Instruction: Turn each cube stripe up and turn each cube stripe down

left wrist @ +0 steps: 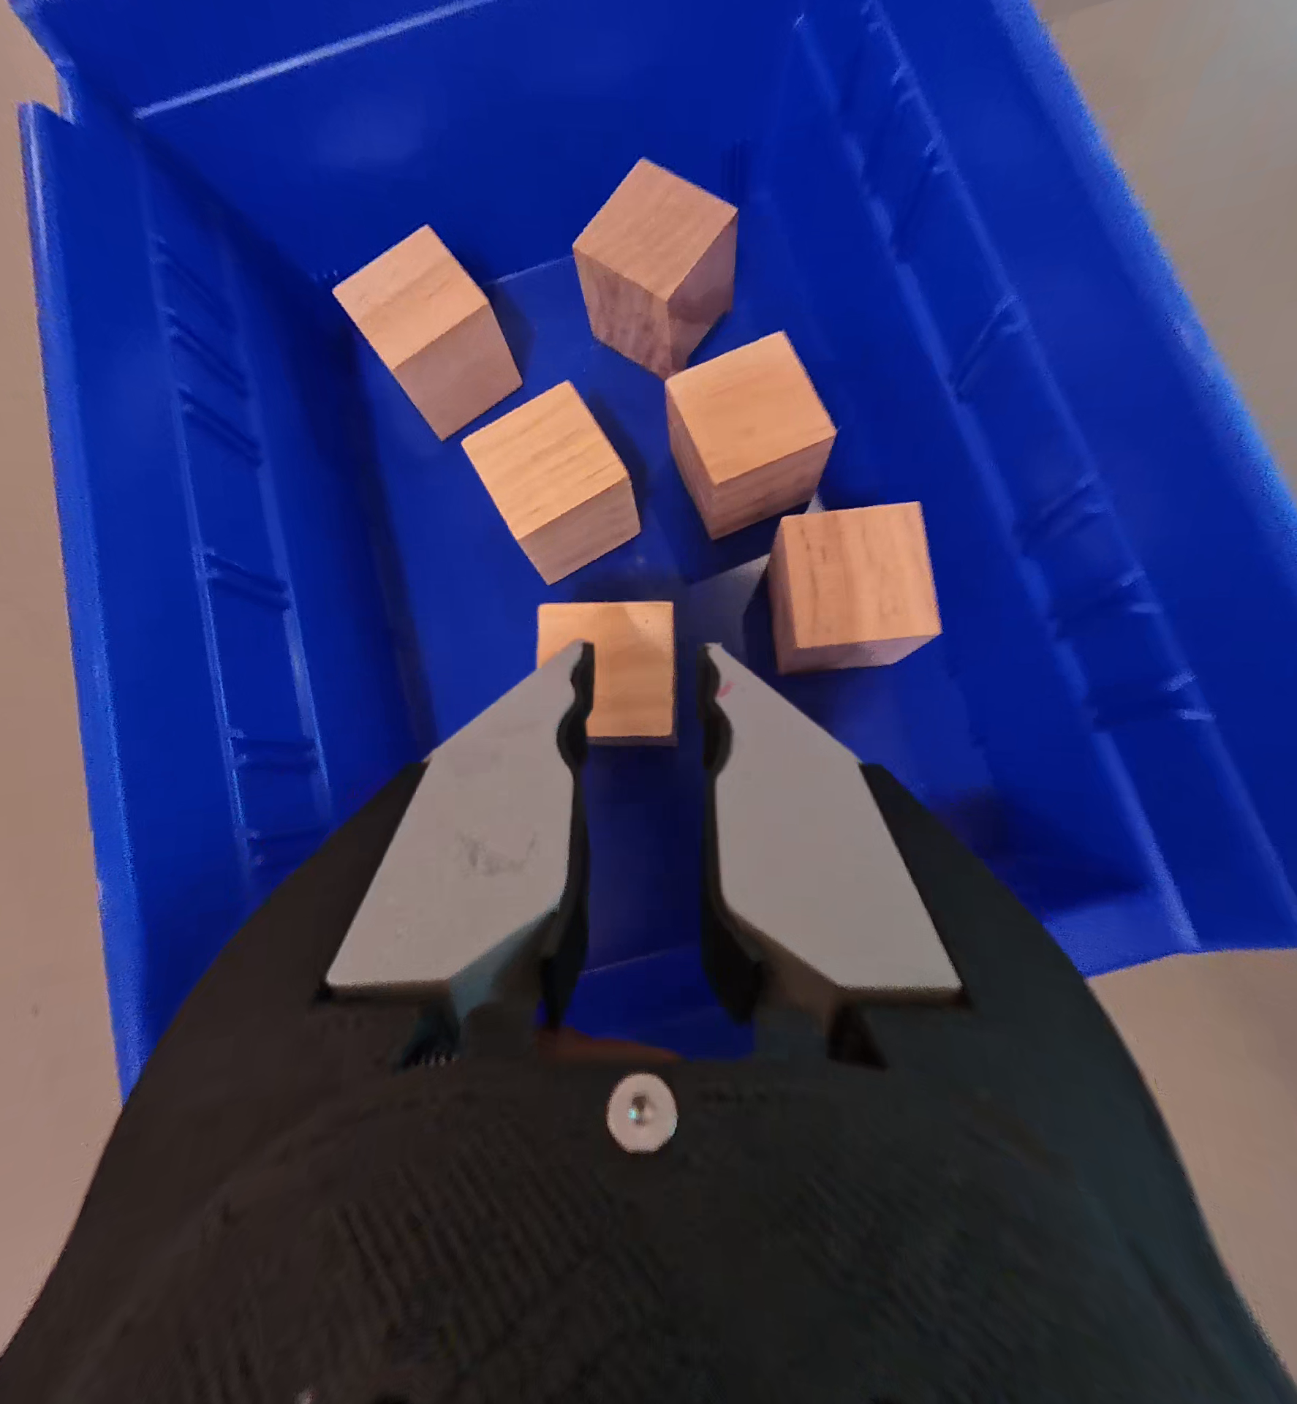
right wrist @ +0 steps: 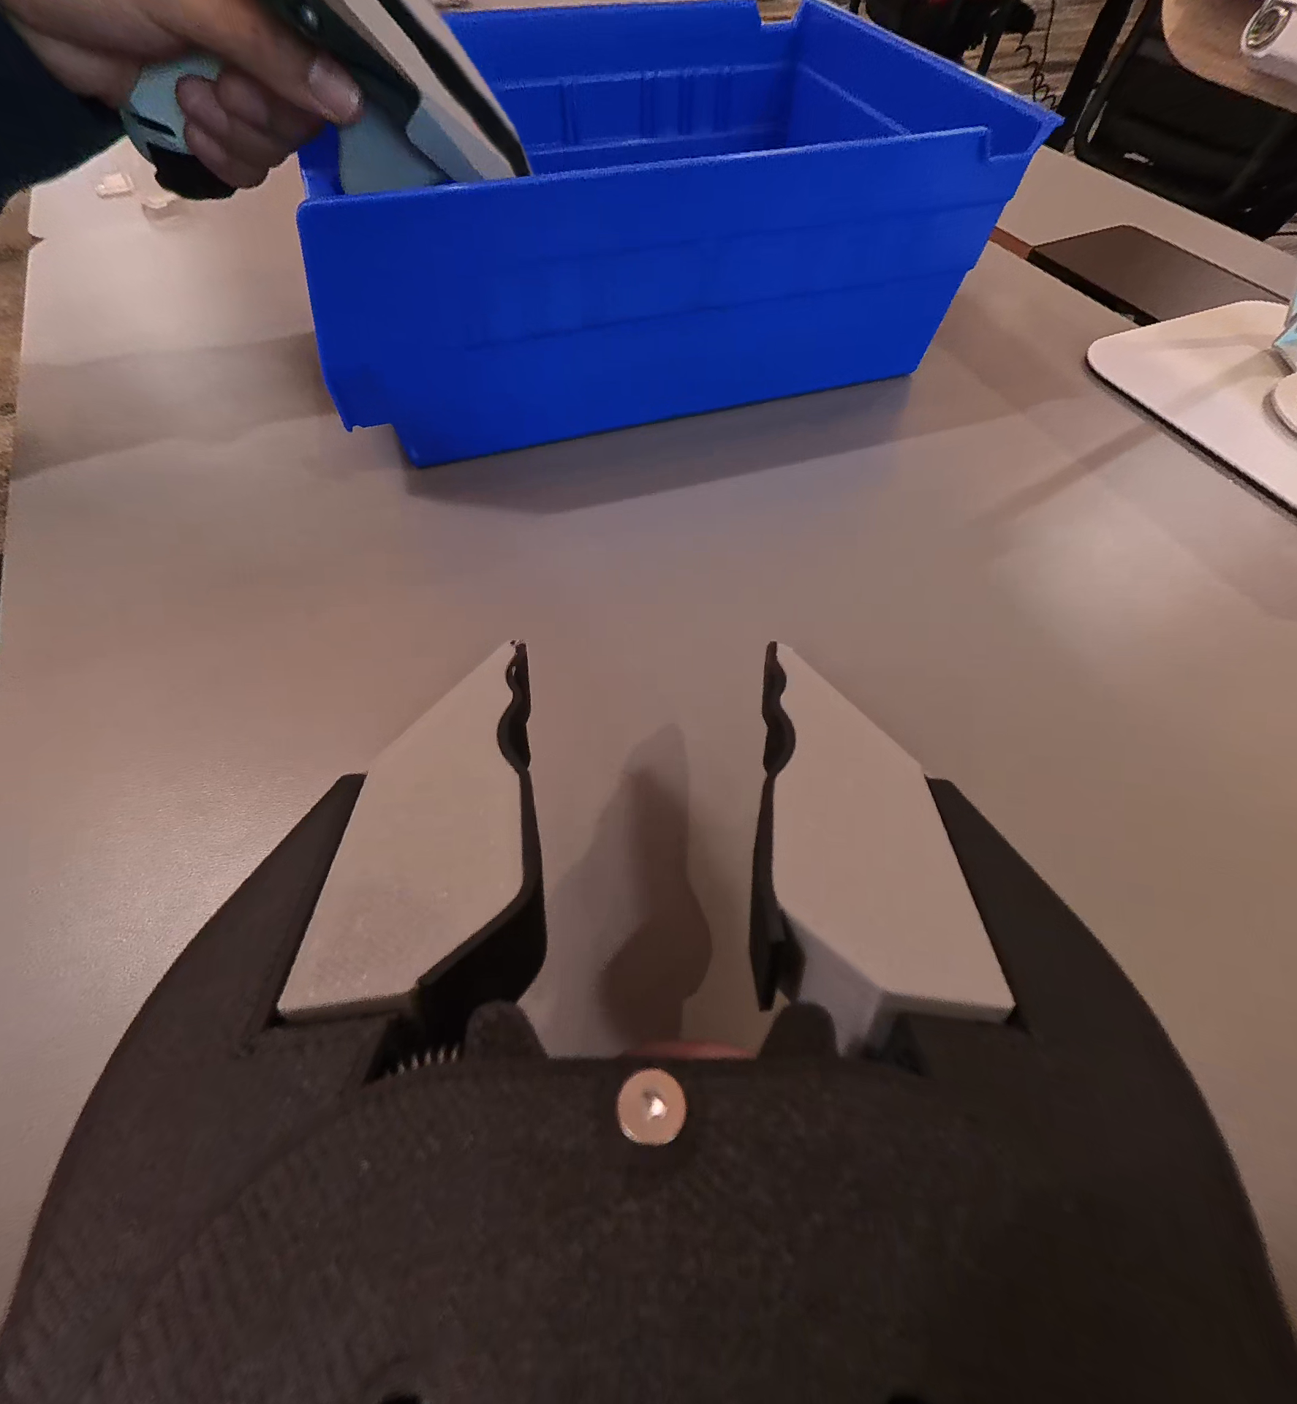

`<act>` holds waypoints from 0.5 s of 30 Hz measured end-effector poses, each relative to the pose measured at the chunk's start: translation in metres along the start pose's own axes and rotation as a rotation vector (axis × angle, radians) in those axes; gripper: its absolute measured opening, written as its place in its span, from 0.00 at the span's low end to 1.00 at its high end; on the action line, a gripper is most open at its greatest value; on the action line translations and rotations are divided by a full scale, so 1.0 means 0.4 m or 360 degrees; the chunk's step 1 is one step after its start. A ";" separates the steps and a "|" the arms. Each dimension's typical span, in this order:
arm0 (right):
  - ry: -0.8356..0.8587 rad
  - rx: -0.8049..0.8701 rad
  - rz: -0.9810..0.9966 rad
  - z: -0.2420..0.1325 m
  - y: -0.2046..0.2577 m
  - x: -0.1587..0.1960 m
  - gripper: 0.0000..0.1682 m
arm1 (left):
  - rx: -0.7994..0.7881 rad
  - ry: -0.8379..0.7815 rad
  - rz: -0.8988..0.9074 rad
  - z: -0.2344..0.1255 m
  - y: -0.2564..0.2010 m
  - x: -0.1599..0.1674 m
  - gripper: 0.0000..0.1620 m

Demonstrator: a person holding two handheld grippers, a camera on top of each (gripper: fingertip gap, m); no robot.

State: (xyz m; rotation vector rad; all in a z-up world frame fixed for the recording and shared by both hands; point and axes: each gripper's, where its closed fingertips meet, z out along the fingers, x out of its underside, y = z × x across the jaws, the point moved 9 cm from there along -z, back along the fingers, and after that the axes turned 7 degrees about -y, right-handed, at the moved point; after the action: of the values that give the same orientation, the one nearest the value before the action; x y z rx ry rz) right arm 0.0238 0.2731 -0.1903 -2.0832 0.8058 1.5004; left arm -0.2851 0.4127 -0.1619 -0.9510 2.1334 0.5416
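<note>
Hiding the nearest plain wooden cube (left wrist: 634,668) partly, the parted left gripper (left wrist: 644,655) straddles it; right gripper (right wrist: 645,653) gapes empty.

Left wrist view close, down into bin (left wrist: 1010,456); right view low, farther; bin (right wrist: 630,304) shared.

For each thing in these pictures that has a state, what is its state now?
Blue bin: open on top, upright on the table.
Six wooden cubes: on the bin floor, apart, no stripe visible.
Left gripper: open, inside the bin, above the nearest cube.
Right gripper: open, empty, over the table.
</note>
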 end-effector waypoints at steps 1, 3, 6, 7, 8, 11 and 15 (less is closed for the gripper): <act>-0.0005 0.0004 0.0002 -0.002 -0.001 -0.001 0.35 | -0.0016 0.0022 0.0002 0.003 0.004 0.006 0.16; -0.0013 0.0007 0.0003 -0.004 -0.001 -0.003 0.35 | -0.0052 0.0046 -0.0013 0.005 0.013 0.011 0.28; -0.0019 0.0016 -0.0006 -0.006 -0.002 -0.005 0.35 | -0.0073 0.0013 0.0009 -0.006 0.020 0.002 0.33; -0.0019 0.0015 -0.0005 -0.006 -0.002 -0.005 0.35 | -0.0074 0.0024 0.0026 -0.007 0.021 0.000 0.35; -0.0021 0.0015 -0.0005 -0.006 -0.002 -0.005 0.35 | -0.0083 0.0049 0.0040 -0.004 0.023 0.000 0.36; -0.0019 0.0018 -0.0012 -0.006 -0.002 -0.005 0.35 | -0.0062 0.0183 0.0035 0.027 0.029 0.011 0.37; -0.0025 0.0031 -0.0012 -0.009 -0.007 -0.006 0.35 | -0.0032 0.0296 0.0091 0.070 0.031 0.029 0.27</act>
State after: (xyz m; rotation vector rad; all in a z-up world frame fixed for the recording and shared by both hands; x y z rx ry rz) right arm 0.0274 0.2732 -0.1867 -2.0555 0.8026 1.4970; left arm -0.2874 0.4326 -0.1877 -0.9875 2.3310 0.5211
